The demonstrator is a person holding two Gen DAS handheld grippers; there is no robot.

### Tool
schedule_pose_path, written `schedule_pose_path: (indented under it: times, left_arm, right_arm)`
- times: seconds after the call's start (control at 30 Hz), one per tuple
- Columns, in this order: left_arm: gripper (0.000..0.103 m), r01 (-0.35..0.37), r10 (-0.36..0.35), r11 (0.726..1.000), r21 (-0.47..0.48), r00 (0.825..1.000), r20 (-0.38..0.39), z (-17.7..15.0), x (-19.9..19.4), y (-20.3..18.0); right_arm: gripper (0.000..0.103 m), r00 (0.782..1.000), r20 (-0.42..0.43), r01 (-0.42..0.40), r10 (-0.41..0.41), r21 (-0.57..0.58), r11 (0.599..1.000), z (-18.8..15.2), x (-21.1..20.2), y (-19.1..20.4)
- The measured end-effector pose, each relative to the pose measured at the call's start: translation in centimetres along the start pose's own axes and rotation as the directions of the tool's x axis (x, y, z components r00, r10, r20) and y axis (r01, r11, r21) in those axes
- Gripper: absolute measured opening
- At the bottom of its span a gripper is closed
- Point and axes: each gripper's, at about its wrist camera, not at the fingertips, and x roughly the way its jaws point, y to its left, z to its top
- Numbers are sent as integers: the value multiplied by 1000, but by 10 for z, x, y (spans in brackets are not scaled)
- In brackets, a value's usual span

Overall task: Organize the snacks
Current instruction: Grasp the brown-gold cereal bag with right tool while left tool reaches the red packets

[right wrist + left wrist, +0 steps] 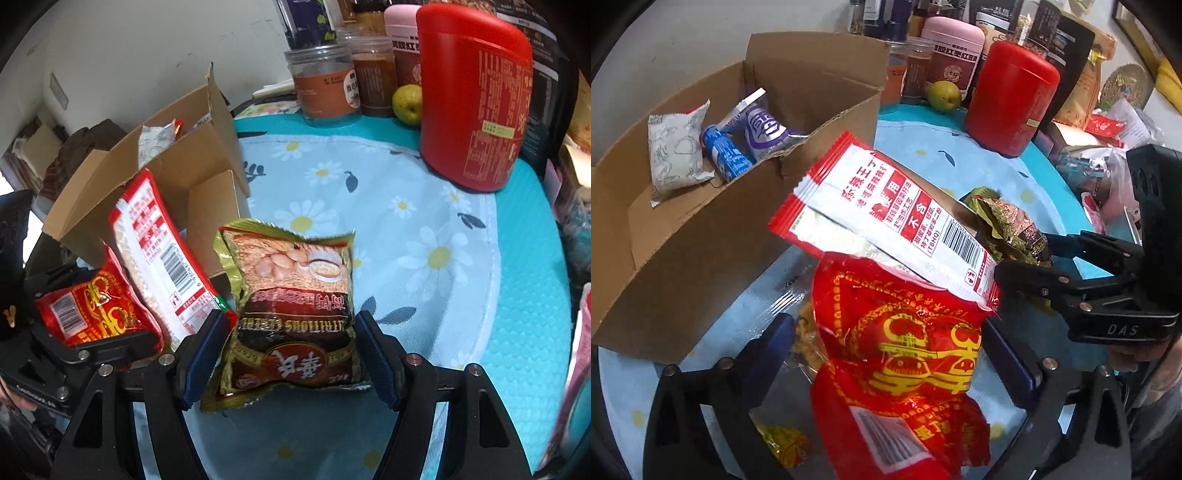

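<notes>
My left gripper (886, 354) is shut on a red snack packet with gold print (905, 354), held above the table. A red-and-white packet (886, 214) lies across its top end. My right gripper (291, 350) is shut on a gold-and-brown cereal packet (295, 306), also lifted; it shows at the right of the left wrist view (1008, 229). The open cardboard box (701, 236) stands to the left and holds a white packet (676, 151), a blue tube (726, 155) and a purple packet (764, 129). The box also shows in the right wrist view (155, 184).
A red canister (1012, 96), a pink-lidded jar (953, 55), a green pear (943, 94) and several jars and bags stand along the back of the daisy-print tablecloth (406, 236). A clear packet of yellow snacks (805, 343) lies under my left gripper. Clutter fills the table's right side.
</notes>
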Motion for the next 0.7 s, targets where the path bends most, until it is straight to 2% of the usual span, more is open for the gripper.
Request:
schedule_pose_path:
  times: [0.13,0.2,0.37,0.6,0.63,0.7]
  left_arm:
    - [102,-49,48,998,39,999,25,-6,0,-9]
    - [98,-53,51,998,40,997,50,-10,-4,-11]
    - [75,-61,58,998,32,995,79,-19,-18,-10]
    - [58,-61,58,997,38,994,93,-32,-31,-16]
    - [52,-58,54,997,42,994,97,-34,-32,-17]
    - [50,-61,56,997,47,993,100,-36,-34,-20]
  right_arm:
    - [51,999,3,44,-44,-30,999,-3,-2,3]
    - [46,999,7,48,-48,-38,998,-5,-5,4]
    - [42,998,9,64,-63,-41,997,-16,-16,6]
    - [41,999,10,53,-52,-50,997,-43,-39,16]
    - [41,999,9,51,-50,-52,997,-46,-41,17]
    - [41,999,7,44,-44,-51,998,-54,-46,20]
